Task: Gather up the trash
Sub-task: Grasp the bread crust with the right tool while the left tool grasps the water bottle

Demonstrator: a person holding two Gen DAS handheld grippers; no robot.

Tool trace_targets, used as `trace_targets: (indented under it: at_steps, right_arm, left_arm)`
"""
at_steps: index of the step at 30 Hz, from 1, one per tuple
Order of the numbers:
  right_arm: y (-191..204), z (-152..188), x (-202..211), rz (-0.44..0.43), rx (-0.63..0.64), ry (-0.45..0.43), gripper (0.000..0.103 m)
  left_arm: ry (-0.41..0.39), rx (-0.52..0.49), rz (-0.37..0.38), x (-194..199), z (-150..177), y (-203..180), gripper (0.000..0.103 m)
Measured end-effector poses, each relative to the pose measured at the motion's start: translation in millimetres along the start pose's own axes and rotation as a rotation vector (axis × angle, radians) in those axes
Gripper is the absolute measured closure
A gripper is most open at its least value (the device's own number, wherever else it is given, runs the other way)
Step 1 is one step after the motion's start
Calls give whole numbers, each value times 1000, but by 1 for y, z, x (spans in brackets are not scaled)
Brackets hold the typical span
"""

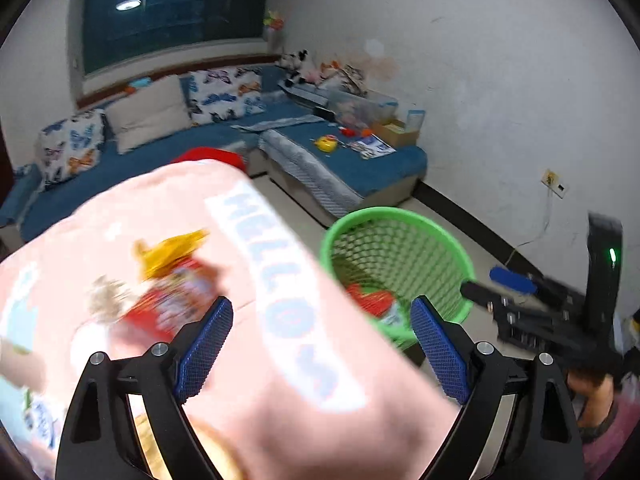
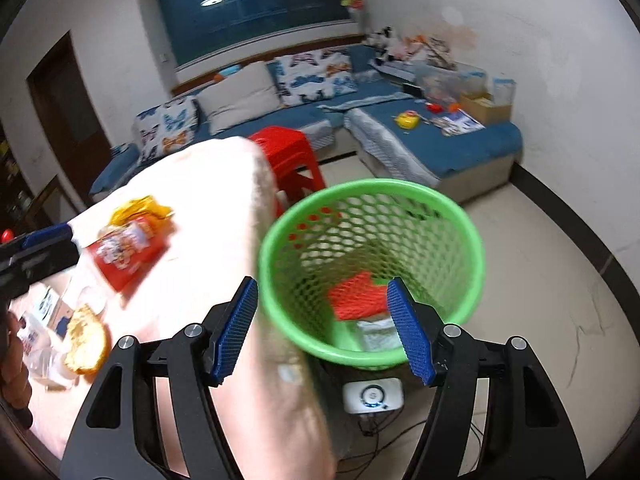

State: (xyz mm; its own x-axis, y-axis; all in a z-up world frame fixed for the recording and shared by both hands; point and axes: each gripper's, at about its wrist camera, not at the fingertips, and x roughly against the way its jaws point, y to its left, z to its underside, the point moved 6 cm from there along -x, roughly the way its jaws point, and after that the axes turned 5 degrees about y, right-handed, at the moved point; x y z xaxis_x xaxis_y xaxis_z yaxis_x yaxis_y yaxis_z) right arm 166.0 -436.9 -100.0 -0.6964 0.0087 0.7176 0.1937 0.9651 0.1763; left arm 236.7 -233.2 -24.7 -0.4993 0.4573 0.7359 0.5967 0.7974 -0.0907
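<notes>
A green mesh bin (image 2: 372, 264) stands beside a table covered in a pink cloth (image 1: 280, 360); it also shows in the left wrist view (image 1: 400, 264). Red and white trash (image 2: 360, 300) lies in the bin. A red snack wrapper (image 2: 128, 252) and a yellow wrapper (image 2: 140, 208) lie on the cloth, seen blurred in the left wrist view (image 1: 172, 300). My left gripper (image 1: 322, 354) is open and empty over the cloth edge. My right gripper (image 2: 324, 330) is open and empty just above the bin's near rim.
A bitten bread piece (image 2: 86, 340) and plastic packets (image 2: 40, 344) lie at the table's left. A red stool (image 2: 288, 156) stands behind the table. A blue sofa (image 2: 440, 140) with toys fills the back. A white device (image 2: 372, 396) with cables lies on the floor.
</notes>
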Motion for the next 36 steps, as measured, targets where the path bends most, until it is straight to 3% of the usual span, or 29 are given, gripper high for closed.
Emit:
trace_targets:
  at_steps: [12,20,25,32,36]
  right_arm:
    - [110,11,3,-167,158,34,36]
    - [169,9,-13,-217,233,83,36]
    - [209,21,-25,-259,284,129,36]
    - [254,65,-43,-332,371,247,36]
    - [258,75,-63,-332,349,306,46]
  left_arm:
    - [22,68,-181,89,99,115,17]
    - [41,103,-250,114,138,159,17]
    - [65,103,-231,115,158,170,17]
    - [107,-69,-180,109,170,164,17]
    - [149,-149,-152,100,175,162,17]
